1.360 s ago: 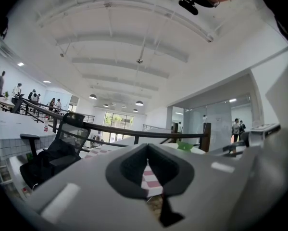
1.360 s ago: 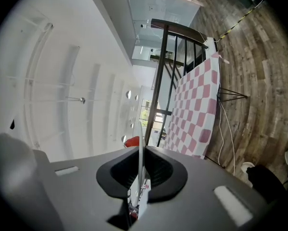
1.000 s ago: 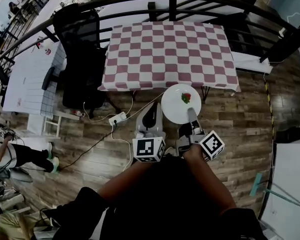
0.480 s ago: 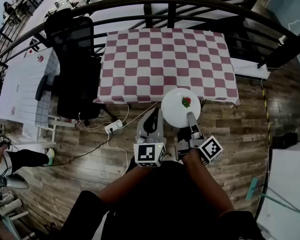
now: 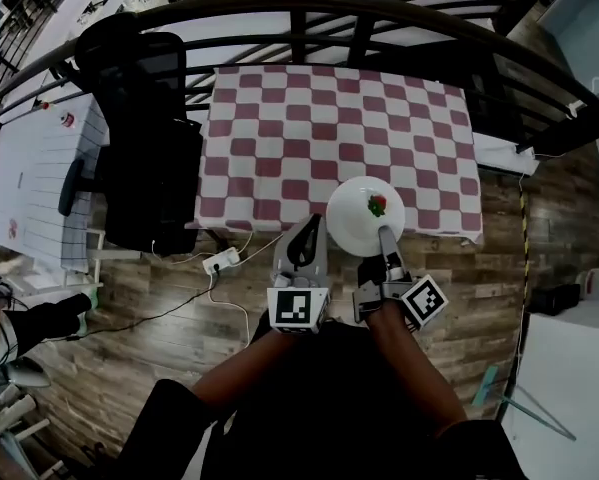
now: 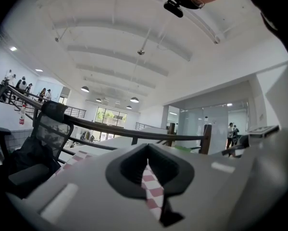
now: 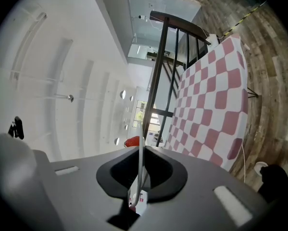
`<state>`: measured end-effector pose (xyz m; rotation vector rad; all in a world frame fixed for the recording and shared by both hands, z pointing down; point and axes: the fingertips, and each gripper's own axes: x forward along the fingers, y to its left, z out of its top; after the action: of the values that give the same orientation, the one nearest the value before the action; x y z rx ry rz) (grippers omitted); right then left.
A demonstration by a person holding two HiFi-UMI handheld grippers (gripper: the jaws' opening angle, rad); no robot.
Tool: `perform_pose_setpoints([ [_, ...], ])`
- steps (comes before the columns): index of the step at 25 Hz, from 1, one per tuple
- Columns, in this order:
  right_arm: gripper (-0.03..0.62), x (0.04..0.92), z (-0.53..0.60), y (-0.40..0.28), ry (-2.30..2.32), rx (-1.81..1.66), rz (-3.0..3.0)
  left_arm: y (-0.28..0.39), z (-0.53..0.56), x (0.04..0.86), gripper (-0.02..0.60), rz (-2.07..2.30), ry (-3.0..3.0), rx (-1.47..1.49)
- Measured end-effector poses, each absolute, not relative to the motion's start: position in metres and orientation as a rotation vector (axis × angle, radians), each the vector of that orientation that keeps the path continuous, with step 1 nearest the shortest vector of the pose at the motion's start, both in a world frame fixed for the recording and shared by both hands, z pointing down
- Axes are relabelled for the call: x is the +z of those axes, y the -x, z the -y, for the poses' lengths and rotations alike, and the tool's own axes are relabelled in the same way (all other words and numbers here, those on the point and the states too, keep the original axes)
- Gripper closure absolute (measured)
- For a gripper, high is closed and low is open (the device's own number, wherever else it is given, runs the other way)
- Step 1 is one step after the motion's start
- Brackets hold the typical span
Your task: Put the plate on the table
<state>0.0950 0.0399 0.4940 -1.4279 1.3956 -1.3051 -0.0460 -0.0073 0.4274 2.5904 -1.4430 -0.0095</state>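
A round white plate (image 5: 355, 220) carrying a small red and green piece of food (image 5: 377, 205) hangs over the near edge of the pink-and-white checked table (image 5: 309, 128). My right gripper (image 5: 384, 238) is shut on the plate's near rim. In the right gripper view the plate (image 7: 141, 153) shows edge-on between the jaws, with the red food (image 7: 131, 141) beside it and the checked table (image 7: 211, 105) beyond. My left gripper (image 5: 305, 240) is held just left of the plate, shut and empty. Its own view shows the left gripper (image 6: 151, 196) with checked cloth through the slit between the jaws.
A black office chair (image 5: 144, 158) stands against the table's left side. A black curved railing (image 5: 309, 3) runs behind the table. A white table (image 5: 34, 168) is further left. A power strip and cables (image 5: 219, 261) lie on the wooden floor near the table's front.
I have come closer to the checked table. The plate, held by the right gripper throughout, was over the floor before the table and now overlaps its near edge. The left gripper kept alongside.
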Motion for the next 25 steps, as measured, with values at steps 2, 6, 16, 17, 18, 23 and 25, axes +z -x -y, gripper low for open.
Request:
perform_pose_setpoints([
  [2, 0.576, 0.495, -0.019, -0.095, 1.445, -1.307, -1.389, 0.047, 0.028, 0.426, 0.572, 1.423, -2.601, -0.026],
  [6, 0.576, 0.498, 0.018, -0.087, 1.466, -1.317, -1.368, 0.054, 0.068, 0.423, 0.572, 1.382, -2.604, -0.021],
  [16, 0.576, 0.5, 0.072, -0.077, 1.486, -1.27, -1.313, 0.073, 0.143, 0.426, 0.572, 1.318, -2.603, -0.036],
  [17, 0.576, 0.501, 0.073, -0.076, 1.489, -1.279, -1.305, 0.075, 0.147, 0.426, 0.572, 1.318, -2.603, -0.033],
  [18, 0.576, 0.501, 0.073, -0.075, 1.496, -1.285, -1.302, 0.077, 0.149, 0.425, 0.572, 1.321, -2.608, -0.026],
  [23, 0.576, 0.497, 0.084, -0.077, 1.52, -1.267, -1.318, 0.077, 0.152, 0.424, 0.572, 1.3, -2.599, -0.036],
  [25, 0.576, 0.496, 0.088, -0.075, 1.516, -1.263, -1.333, 0.075, 0.152, 0.427, 0.572, 1.278, -2.592, -0.031],
])
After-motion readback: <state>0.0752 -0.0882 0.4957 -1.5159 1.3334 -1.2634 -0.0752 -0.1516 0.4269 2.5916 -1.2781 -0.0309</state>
